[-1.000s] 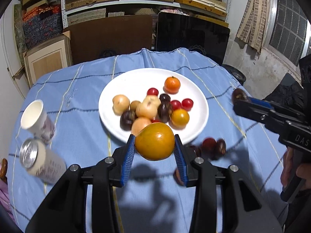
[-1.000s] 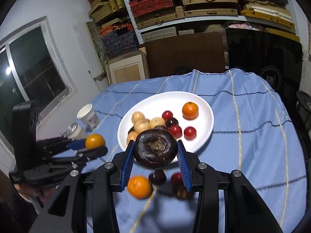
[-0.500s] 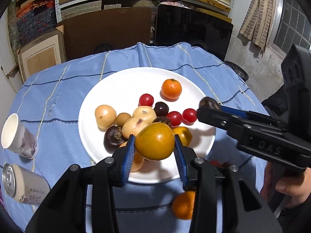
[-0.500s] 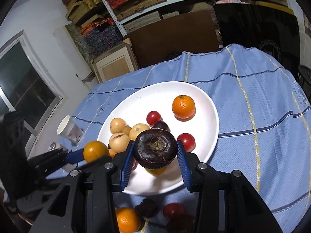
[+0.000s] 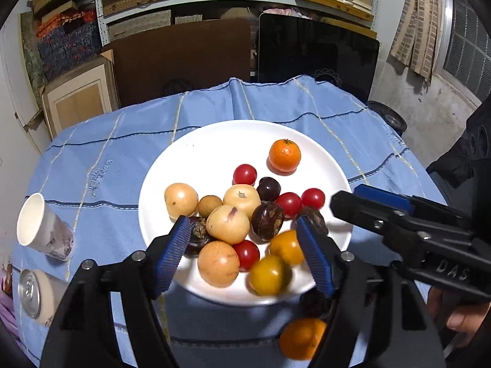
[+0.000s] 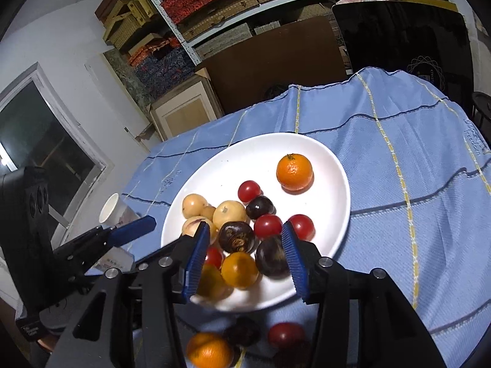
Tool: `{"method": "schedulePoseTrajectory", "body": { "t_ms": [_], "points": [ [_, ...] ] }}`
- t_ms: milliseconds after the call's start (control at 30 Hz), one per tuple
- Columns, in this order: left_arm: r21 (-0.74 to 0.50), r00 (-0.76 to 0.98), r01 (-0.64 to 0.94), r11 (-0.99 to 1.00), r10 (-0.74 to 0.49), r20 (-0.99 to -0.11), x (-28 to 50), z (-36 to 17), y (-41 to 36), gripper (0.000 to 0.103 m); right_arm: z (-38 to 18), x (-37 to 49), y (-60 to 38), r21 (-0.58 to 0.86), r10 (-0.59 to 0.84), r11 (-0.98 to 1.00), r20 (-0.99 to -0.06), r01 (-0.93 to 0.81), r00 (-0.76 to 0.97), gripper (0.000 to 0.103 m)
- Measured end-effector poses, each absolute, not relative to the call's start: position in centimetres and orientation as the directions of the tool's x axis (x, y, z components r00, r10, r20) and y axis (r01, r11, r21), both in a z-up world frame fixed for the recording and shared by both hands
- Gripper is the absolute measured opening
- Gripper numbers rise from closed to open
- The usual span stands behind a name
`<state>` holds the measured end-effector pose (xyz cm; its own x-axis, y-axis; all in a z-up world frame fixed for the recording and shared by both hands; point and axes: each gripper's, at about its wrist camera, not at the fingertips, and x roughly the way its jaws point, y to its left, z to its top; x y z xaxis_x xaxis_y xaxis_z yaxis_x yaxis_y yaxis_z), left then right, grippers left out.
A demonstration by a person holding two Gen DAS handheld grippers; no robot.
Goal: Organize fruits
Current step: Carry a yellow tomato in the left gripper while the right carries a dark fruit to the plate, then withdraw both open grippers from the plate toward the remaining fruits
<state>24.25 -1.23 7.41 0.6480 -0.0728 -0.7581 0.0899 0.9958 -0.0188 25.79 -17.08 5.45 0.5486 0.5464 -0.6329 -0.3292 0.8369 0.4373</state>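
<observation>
A white plate (image 5: 214, 135) (image 6: 260, 144) on the blue cloth holds several fruits: tan, dark, red, and an orange (image 5: 284, 155) (image 6: 294, 171) at the back. My left gripper (image 5: 242, 254) hangs over the plate's near rim, its jaws opening; a yellow-orange fruit (image 5: 270, 274) lies blurred on the plate below them, free of both pads. My right gripper (image 6: 245, 259) is opening too; a dark purple fruit (image 6: 271, 256) sits blurred against its right pad, while the left pad is clear of it. Each gripper shows in the other's view: the right gripper (image 5: 353, 196) and the left gripper (image 6: 132, 227).
Loose fruits lie on the cloth before the plate: an orange (image 5: 302, 339) (image 6: 208, 351), a dark fruit (image 5: 316, 302) and a red tomato (image 6: 285, 334). A paper cup (image 5: 40, 228) (image 6: 112, 211) and a can (image 5: 33, 294) lie at the left. Boxes and shelves stand behind the table.
Both grippers moved forward over the plate and opened. The yellow-orange fruit left the left jaws and the dark purple fruit slipped down from the right jaws onto the plate.
</observation>
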Motion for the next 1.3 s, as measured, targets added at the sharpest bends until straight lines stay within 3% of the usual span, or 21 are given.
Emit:
{"method": "schedulePoseTrajectory", "body": {
  "t_ms": [133,333,600,733,1200,1300],
  "points": [
    [-0.038,0.65,0.072,0.997,-0.076,-0.756,22.3,8.0,-0.7,0.078,5.6,23.9,-18.1,0.434,0.543,0.839,-0.634,-0.328,0.551,0.057],
    [-0.042,0.654,0.079,0.996,-0.084,-0.752,18.2,7.9,-0.7,0.078,4.8,19.9,-20.1,0.458,0.551,0.832,-0.626,-0.312,0.552,0.061],
    [-0.01,0.63,0.096,0.995,-0.069,-0.773,12.0,4.6,-2.0,0.078,3.4,13.5,-20.1,0.331,0.476,0.879,-0.649,-0.343,0.593,0.067],
    [-0.021,0.592,0.092,0.996,-0.072,-0.803,10.4,2.5,-2.2,0.078,2.6,12.1,-20.3,0.311,0.464,0.885,-0.649,-0.347,0.602,0.076],
    [-0.026,0.56,0.094,0.995,-0.075,-0.825,13.6,0.6,-4.5,0.078,1.1,12.6,-21.1,0.319,0.456,0.89,-0.656,-0.327,0.602,0.078],
    [-0.029,0.555,0.095,0.995,-0.077,-0.828,14.6,0.4,-4.7,0.072,1.2,12.5,-21.1,0.31,0.452,0.892,-0.655,-0.33,0.606,0.078]
  ]
}}
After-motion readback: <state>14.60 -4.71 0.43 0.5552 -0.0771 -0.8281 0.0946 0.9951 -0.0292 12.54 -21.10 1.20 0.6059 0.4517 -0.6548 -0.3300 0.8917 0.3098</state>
